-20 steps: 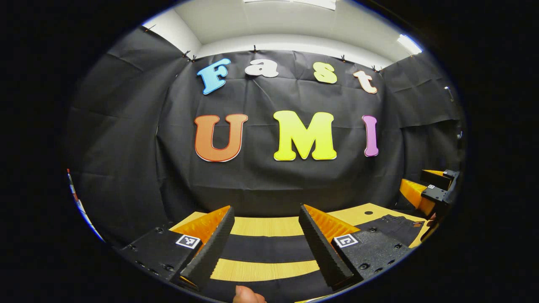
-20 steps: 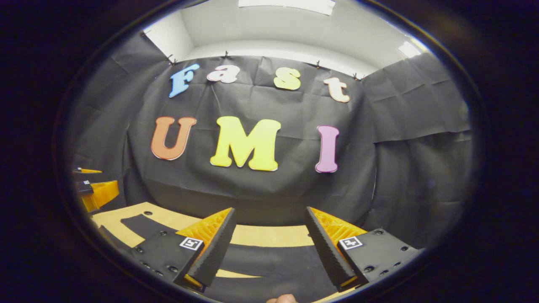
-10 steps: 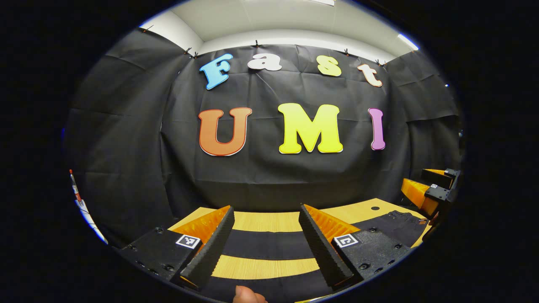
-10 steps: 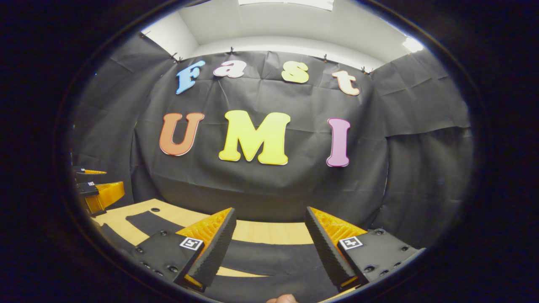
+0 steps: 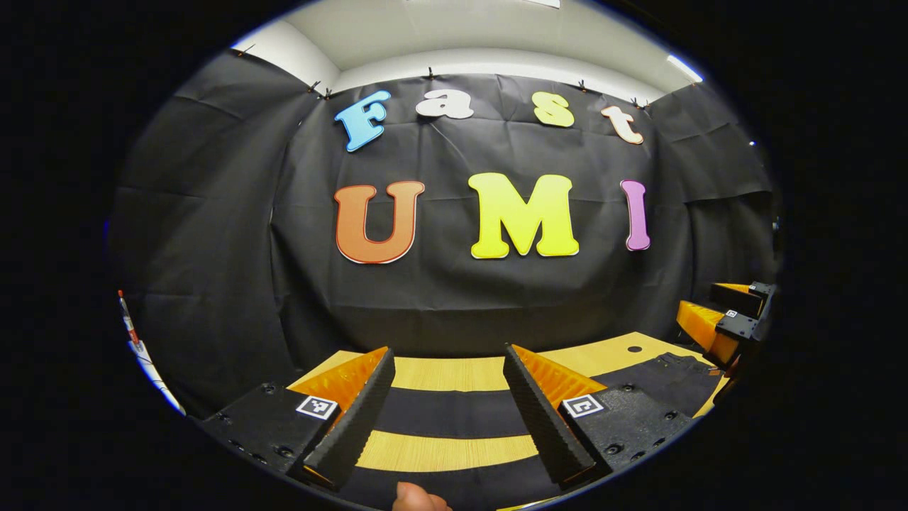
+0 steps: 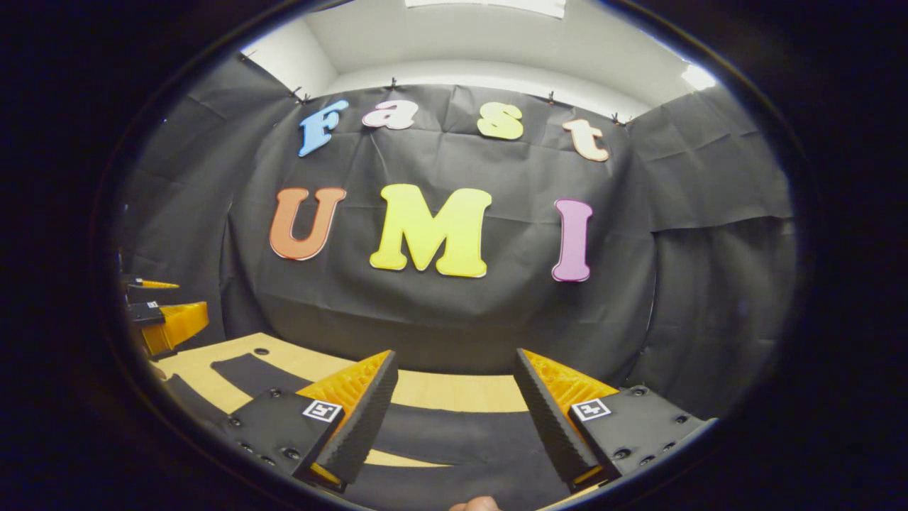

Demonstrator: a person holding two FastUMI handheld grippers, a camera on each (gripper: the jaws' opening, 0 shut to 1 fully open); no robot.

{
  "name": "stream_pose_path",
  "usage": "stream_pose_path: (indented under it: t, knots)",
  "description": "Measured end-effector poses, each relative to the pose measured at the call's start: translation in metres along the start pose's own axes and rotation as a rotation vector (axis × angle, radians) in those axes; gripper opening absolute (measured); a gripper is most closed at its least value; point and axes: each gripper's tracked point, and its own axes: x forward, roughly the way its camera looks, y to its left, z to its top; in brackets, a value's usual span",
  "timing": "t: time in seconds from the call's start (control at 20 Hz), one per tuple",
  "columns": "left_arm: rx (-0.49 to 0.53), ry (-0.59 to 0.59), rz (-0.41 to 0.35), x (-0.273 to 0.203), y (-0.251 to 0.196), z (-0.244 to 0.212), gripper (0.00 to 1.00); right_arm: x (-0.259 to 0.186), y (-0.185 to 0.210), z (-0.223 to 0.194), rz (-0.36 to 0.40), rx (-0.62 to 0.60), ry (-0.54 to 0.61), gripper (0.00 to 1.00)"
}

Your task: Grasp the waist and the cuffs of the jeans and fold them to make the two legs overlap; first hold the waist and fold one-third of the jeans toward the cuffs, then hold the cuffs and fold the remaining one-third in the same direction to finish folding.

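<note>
Left claw (image 5: 448, 411) fingers spread apart, gripping nothing, hovering above light wooden worktop (image 5: 454, 373). Black denim jeans (image 5: 454, 413) lie flat on worktop beneath and ahead of claw, two legs as separate dark bands, wood strip between; waist end off to claw's right. Right claw (image 6: 454, 415) fingers likewise apart, empty, above jeans (image 6: 454, 438). Other claw (image 5: 723, 319) visible far right in left gripper view, raised near waist.
</note>
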Motion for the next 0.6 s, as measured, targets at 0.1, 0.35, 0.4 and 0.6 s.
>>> stream_pose_path:
  t: [0.1,0.35,0.4,0.6]
  knots:
    - [-0.007,0.010,0.003,-0.001,0.004,-0.003,0.99,0.000,0.001,-0.001,0.006,0.000,0.003,1.00]
    - [-0.185,0.142,0.059,-0.026,0.029,-0.034,0.99,-0.004,0.002,-0.003,0.021,-0.027,0.013,1.00]
    - [-0.247,0.191,0.085,-0.035,0.039,-0.046,0.99,-0.004,-0.001,-0.005,0.020,-0.029,0.019,1.00]
    - [-0.567,0.432,0.258,-0.086,0.090,-0.113,0.99,-0.012,-0.015,-0.012,0.003,-0.047,0.041,1.00]
